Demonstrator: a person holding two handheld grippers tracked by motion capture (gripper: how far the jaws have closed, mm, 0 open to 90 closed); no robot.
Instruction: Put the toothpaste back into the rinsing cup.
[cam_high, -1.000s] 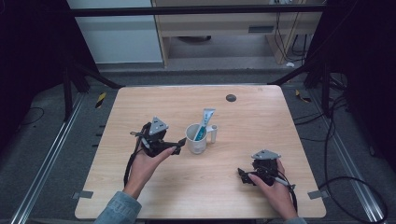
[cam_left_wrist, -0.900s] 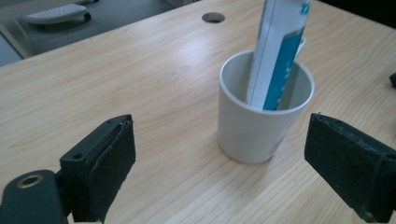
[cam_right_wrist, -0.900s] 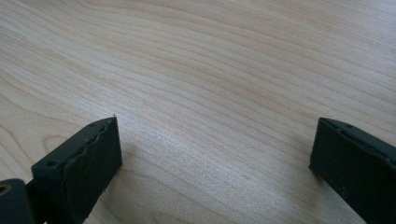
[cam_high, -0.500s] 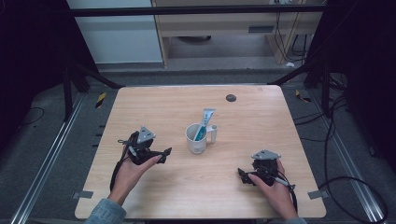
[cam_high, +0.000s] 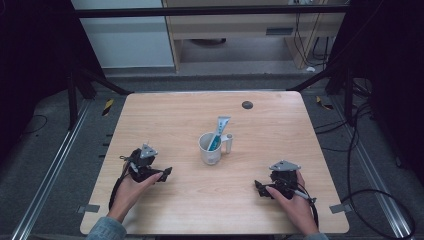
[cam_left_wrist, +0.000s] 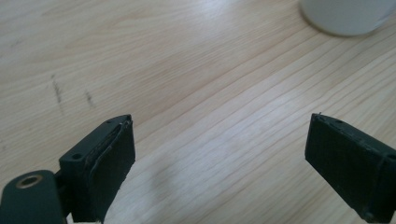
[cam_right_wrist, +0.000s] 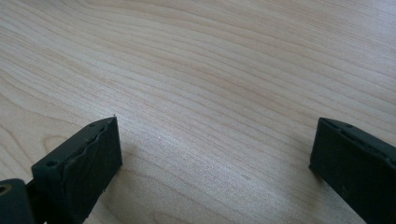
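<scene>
Two grippers rest low on the wooden desk (cam_high: 170, 115), one near each front corner. The left gripper (cam_high: 166, 173) sits toward the front left corner, and its fingers (cam_left_wrist: 105, 163) are spread wide with nothing between them. The right gripper (cam_high: 258, 186) sits toward the front right corner, its fingers (cam_right_wrist: 84, 163) spread wide too, over bare wood. A white cup (cam_high: 210, 148) stands in the middle of the desk, well apart from both. A blue and white tube (cam_high: 218, 131) leans inside it.
</scene>
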